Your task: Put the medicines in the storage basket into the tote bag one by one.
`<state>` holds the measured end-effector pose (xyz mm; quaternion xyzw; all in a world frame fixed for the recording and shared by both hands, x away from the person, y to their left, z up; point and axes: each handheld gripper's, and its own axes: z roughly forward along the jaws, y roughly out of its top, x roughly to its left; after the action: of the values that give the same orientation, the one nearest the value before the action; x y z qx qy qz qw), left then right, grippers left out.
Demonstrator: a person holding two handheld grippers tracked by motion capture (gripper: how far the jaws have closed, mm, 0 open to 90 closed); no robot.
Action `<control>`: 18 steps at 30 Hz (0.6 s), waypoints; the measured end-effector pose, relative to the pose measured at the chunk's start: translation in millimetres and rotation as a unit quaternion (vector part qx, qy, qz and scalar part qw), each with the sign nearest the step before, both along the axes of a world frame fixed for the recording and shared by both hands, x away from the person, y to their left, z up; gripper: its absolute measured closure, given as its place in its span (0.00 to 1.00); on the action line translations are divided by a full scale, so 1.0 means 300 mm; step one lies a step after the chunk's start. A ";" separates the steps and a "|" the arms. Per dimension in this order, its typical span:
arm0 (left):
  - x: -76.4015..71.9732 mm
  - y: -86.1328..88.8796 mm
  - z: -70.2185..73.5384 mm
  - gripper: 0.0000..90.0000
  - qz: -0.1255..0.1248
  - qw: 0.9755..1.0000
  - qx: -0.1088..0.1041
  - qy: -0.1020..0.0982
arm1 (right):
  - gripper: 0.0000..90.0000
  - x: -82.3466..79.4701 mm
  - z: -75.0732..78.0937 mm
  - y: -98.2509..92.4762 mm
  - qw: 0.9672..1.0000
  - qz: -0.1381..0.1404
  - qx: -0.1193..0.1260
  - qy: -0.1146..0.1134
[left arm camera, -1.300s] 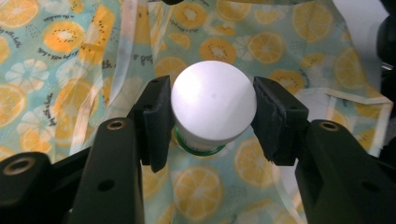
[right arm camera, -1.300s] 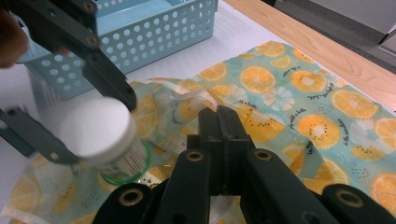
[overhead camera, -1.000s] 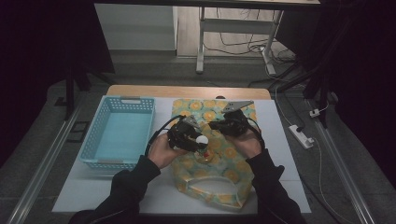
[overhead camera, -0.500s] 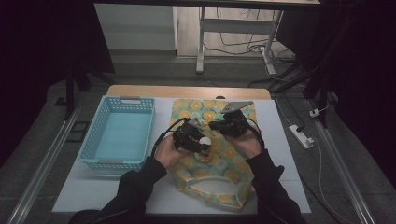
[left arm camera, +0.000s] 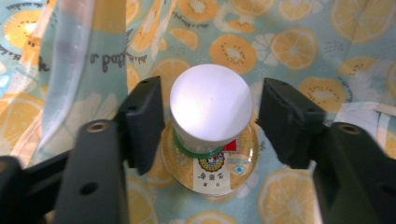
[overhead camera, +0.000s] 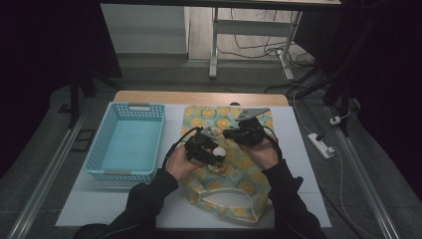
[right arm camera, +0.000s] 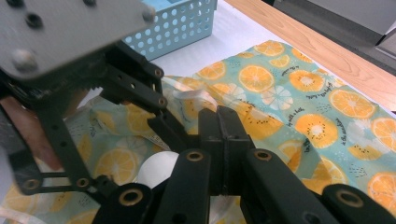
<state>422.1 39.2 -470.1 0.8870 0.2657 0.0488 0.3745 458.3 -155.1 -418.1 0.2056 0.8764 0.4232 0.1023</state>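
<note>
Since a second ago, both grippers have shifted slightly right over the fruit-print bag (overhead camera: 226, 164). On that bag stands a white-capped jar (left arm camera: 211, 105), between the parted jaws of the left gripper (left arm camera: 211, 128). Beside it, the right gripper (right arm camera: 219, 128) pinches the bag's edge; a blue basket (overhead camera: 127, 144) sits left of it.

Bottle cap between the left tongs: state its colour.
White cap, clearest in the left gripper view.
</note>
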 end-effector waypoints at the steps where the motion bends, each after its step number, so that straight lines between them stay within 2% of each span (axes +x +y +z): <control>1: -0.003 0.002 0.005 0.40 0.002 1.000 -0.003 0.001 | 0.99 0.000 0.000 0.000 1.000 0.000 0.000 0.000; 8: -0.035 0.024 0.024 0.25 -0.008 1.000 -0.006 0.004 | 0.99 -0.001 0.001 0.001 1.000 0.001 0.000 -0.001; 11: -0.049 0.039 0.026 0.22 -0.005 1.000 -0.019 0.014 | 0.99 -0.001 0.003 0.000 1.000 0.001 0.000 -0.002; 18: -0.080 0.074 0.022 0.09 0.001 0.999 -0.033 0.021 | 0.99 -0.003 0.003 0.002 1.000 0.002 0.000 -0.001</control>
<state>398.1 61.4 -463.5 0.8748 0.2755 0.0213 0.3980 457.3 -154.5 -417.2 0.2033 0.8767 0.4236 0.1028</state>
